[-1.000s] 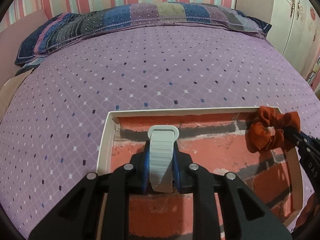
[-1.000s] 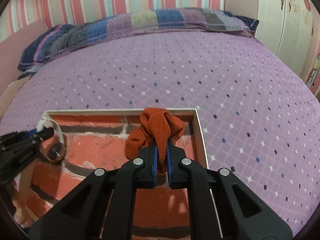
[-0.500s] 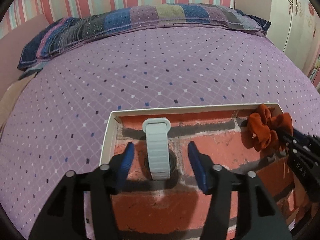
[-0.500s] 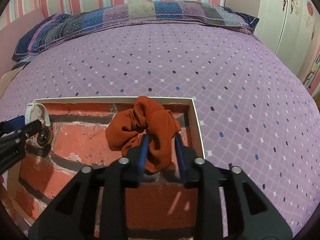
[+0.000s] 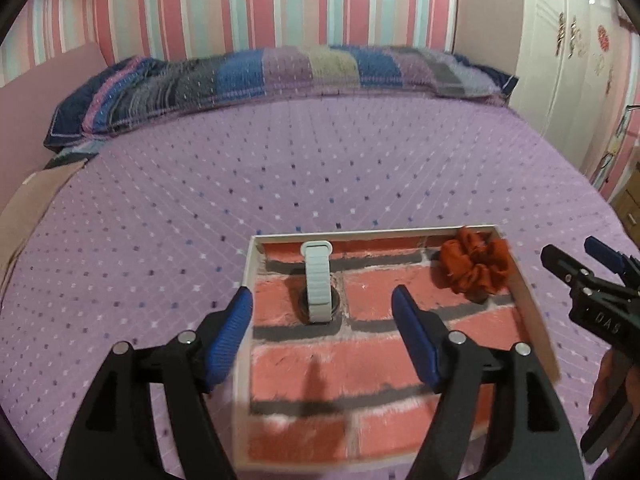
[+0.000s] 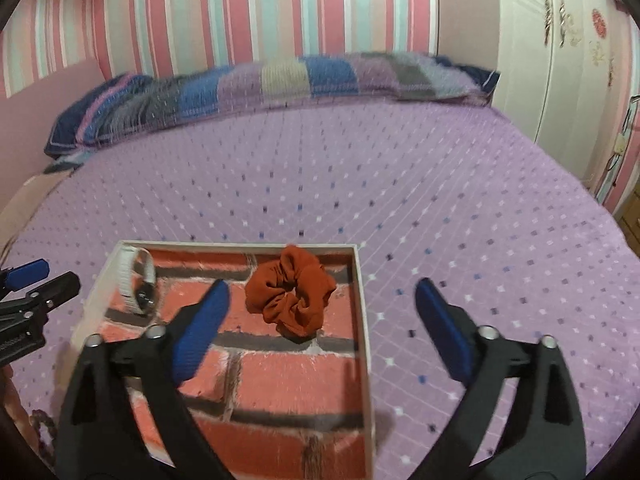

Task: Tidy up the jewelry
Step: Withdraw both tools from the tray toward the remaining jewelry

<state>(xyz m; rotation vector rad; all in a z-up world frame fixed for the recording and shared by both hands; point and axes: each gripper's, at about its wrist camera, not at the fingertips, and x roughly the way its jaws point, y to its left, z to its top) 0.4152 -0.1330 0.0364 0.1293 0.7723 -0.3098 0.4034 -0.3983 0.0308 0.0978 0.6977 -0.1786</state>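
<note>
A bed (image 5: 320, 168) covered in a purple sheet with small diamond dots fills both views, with a patchwork pillow (image 5: 280, 76) along its far edge and a striped pink, white and teal wall (image 5: 240, 4) behind. A shallow white-rimmed tray (image 5: 246, 272) with a red brick-pattern floor lies on the sheet in the lower middle of the left wrist view. Inside it, a watch (image 5: 318, 288) with a pale grey band sits at the tray's upper left, and a rust-orange scrunchie (image 5: 476, 266) lies in its upper right corner, the two well apart. The left tool (image 5: 322, 316) has just been opening; its blue pads stand apart below the watch, touching nothing. The right tool (image 6: 320, 312) has also just been opening and gapes wide, the scrunchie lying free in the tray beyond it.
</note>
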